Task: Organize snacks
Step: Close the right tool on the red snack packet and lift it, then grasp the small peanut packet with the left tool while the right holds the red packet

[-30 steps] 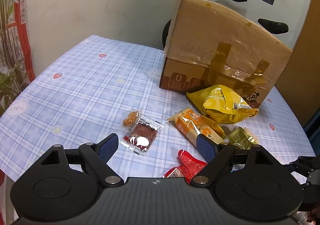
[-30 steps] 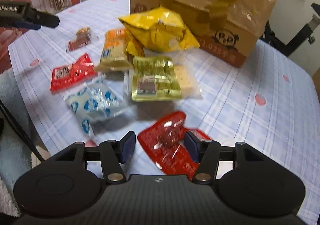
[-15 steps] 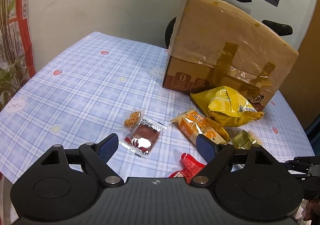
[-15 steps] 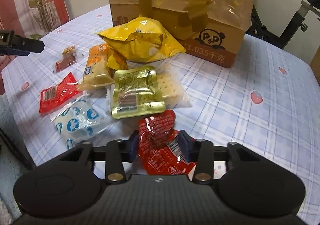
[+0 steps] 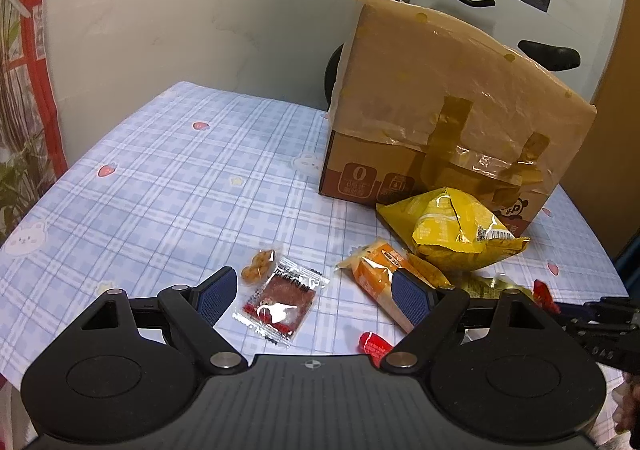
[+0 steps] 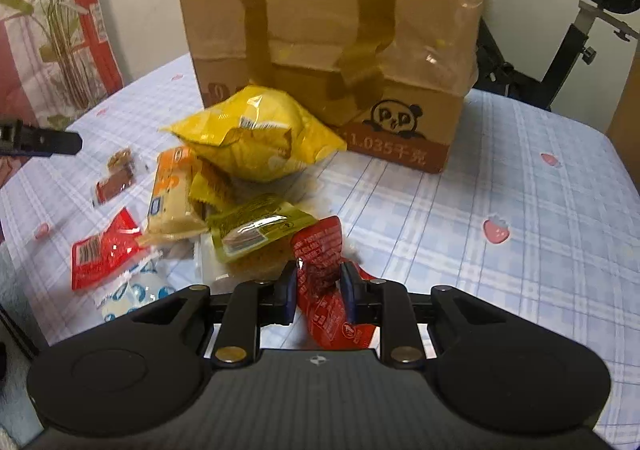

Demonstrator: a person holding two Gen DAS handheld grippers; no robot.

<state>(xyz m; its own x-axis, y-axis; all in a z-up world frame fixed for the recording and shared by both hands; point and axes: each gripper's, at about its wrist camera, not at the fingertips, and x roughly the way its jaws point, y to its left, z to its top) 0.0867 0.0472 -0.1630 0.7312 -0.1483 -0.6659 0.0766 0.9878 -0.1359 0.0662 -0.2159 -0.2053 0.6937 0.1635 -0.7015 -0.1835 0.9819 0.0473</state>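
Pinching a red snack packet (image 6: 320,282) between its blue pads, the right gripper (image 6: 319,286) has just been closing, and the packet now stands crumpled in the narrow gap, its upper flap sticking up above the fingertips. It is at the near side of the table (image 6: 520,186), on the right edge of the snack pile. Just left of it lies a green-gold packet (image 6: 256,230), with an orange packet (image 6: 172,194) and a puffy yellow bag (image 6: 260,138) behind, the bag leaning close against the cardboard box (image 6: 332,30). Another red packet (image 6: 104,250) and a blue-and-white one (image 6: 132,290) sit at the near left edge. To the right of the pile the checked cloth is bare out to the table's far right edge.

The left gripper (image 5: 316,290) hovers with its fingers spread wide and nothing between the pads; below the gap lies a small clear packet with a dark red snack (image 5: 280,298). Open cloth stretches away to its left.
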